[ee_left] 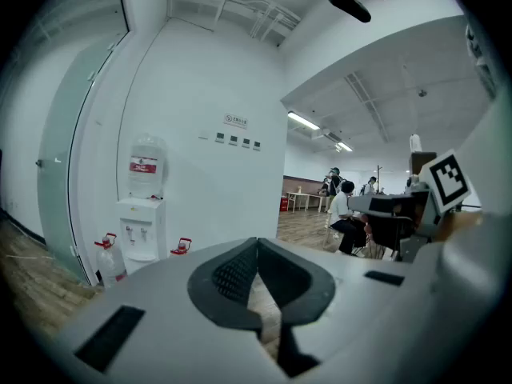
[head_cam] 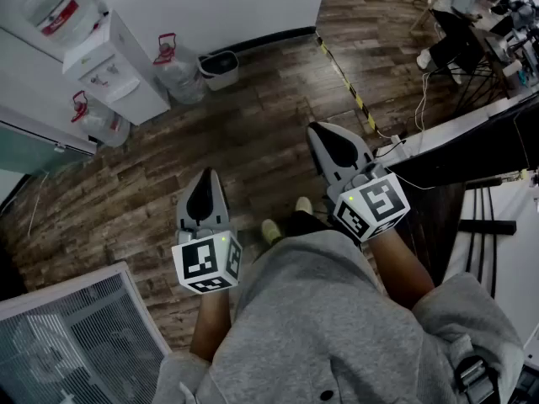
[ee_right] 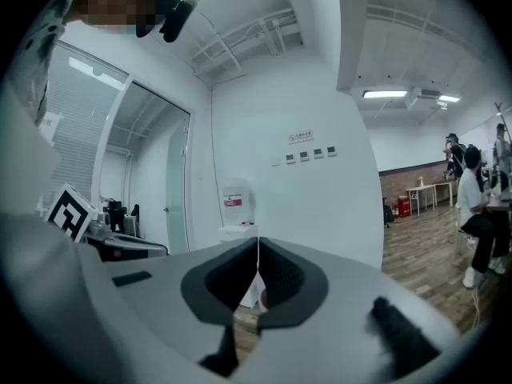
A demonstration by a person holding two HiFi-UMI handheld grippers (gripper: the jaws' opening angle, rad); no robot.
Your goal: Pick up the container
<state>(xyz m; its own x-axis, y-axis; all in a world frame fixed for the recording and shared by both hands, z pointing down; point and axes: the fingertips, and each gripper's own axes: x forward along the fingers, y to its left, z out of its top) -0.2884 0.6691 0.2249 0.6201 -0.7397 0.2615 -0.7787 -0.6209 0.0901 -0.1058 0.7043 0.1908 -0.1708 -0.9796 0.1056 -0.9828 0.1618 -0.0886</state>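
Note:
A small white bin with a dark rim stands on the wooden floor by the far wall, next to a clear water jug with a red handle. Both grippers hang in the air above the floor, well short of the bin and roughly level. My left gripper is shut with nothing between its jaws, and its tips meet in the left gripper view. My right gripper is shut and empty too, its tips closed together. The bin is hidden in both gripper views.
A white water dispenser stands by the wall at the left, a second jug beside it. Yellow-black tape runs across the floor. A dark desk with cables is at the right. A seated person is at the far right, and a metal grille lies at the lower left.

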